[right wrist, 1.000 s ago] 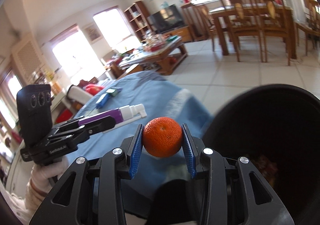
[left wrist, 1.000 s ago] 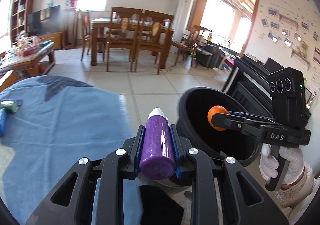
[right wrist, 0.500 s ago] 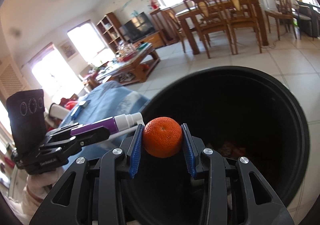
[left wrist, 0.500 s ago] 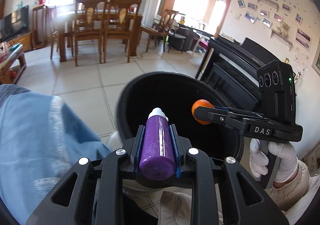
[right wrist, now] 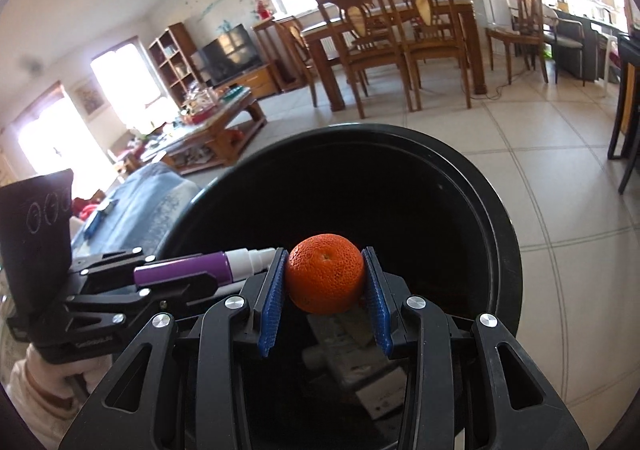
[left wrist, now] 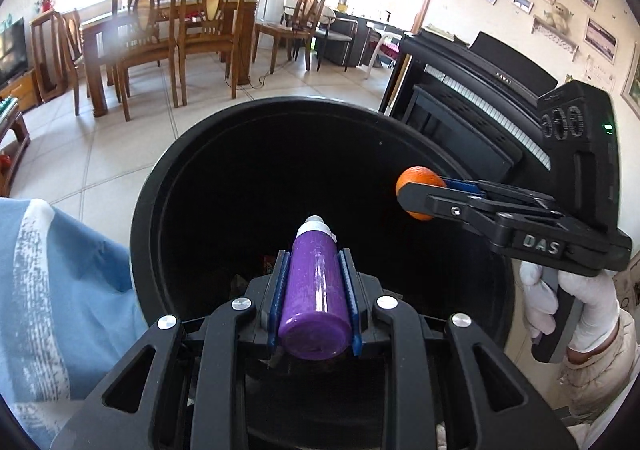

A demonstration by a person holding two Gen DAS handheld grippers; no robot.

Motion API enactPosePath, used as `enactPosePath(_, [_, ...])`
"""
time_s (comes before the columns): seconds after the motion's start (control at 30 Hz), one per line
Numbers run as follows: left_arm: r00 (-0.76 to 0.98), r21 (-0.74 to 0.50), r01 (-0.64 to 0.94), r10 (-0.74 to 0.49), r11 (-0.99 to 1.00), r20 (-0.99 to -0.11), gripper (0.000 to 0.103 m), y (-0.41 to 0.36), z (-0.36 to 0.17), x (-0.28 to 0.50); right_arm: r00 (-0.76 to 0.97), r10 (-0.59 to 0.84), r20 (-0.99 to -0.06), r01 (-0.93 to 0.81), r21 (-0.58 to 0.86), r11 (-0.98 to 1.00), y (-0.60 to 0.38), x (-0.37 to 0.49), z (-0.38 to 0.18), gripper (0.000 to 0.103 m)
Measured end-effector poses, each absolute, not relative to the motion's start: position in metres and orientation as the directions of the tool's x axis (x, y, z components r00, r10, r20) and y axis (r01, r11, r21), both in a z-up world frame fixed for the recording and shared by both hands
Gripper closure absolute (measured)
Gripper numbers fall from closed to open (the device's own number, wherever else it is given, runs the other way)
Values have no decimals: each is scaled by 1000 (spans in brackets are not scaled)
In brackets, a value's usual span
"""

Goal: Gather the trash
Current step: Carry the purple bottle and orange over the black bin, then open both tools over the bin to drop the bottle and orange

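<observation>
**Both grippers loaded, over the bin mouth**

L gripper (left wrist: pixel 316 286): my jaws are closed partway on a purple bottle (left wrist: pixel 316 290), blue pads pressing both its sides. Bottle lies along the fingers, white cap end pointing fwd/away from the cam, flat purple base toward the cam. It's over the open mouth of the black trash bin (left wrist: pixel 160 177), near the bin's close rim in the left wrist view. Not let go.

R gripper (right wrist: pixel 325 282): jaws a bit wider, clamped on an orange (right wrist: pixel 325 277), a small round mandarin-type w/ pitted skin. Blue pads touch it left & right. Orange hangs over the bin opening too; in the left wrist view it sits toward the bin's right rim, held out from the side (left wrist: pixel 418 191).

Right wrist view: the L gripper comes in from the left, bottle (right wrist: pixel 188 268) w/ white tip just beside the R gripper's left pad, can't tell if touching. Bin (right wrist: pixel 508 250) fills the middle; inside, under the orange, some pale boxes/packaging (right wrist: pixel 352 366), details too dark.

A white-gloved hand (left wrist: pixel 576 306) grips the R gripper's handle. Blue cloth (left wrist: pixel 60 290) w/ a white worn stripe at left, just beside the bin. Tile floor (left wrist: pixel 120 153), dining table + wooden chairs (left wrist: pixel 148 33) well behind, black piano (left wrist: pixel 480 97) at right behind the bin.
</observation>
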State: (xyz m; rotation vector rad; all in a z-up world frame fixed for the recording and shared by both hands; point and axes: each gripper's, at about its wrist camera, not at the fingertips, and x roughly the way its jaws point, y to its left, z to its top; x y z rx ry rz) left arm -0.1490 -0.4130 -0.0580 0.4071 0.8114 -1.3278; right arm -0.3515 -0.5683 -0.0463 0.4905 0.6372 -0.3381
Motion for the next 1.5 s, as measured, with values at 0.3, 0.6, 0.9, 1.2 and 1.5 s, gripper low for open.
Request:
enactPosePath(0.3, [25,-160,965,-678,209,-734,78,-425,-63,-152,752,-167,-638,441,297,847,-564,-348,-48,65])
enactPosePath(0.6, [1,-163,971,-681,177,-733,78,-427,-64,-153,753,-168,-637,439,295,849,-562,-346,-48,65])
enactPosePath(0.9, [-6,-166,972,-680,170,-733,77,-428,-64,-153,753,-165,-637,441,301,846,-559,-345,-46,65])
enactPosePath(1.2, [-14,-155,977,-683,145,-730,76,-425,-64,-158,760,-158,-631,431,307,849,-558,-342,-40,54])
enactPosePath(1.5, [-15,-137,982,-683,126,-730,74,-420,-64,-163,762,-172,-624,437,300,848,-555,-342,-35,51])
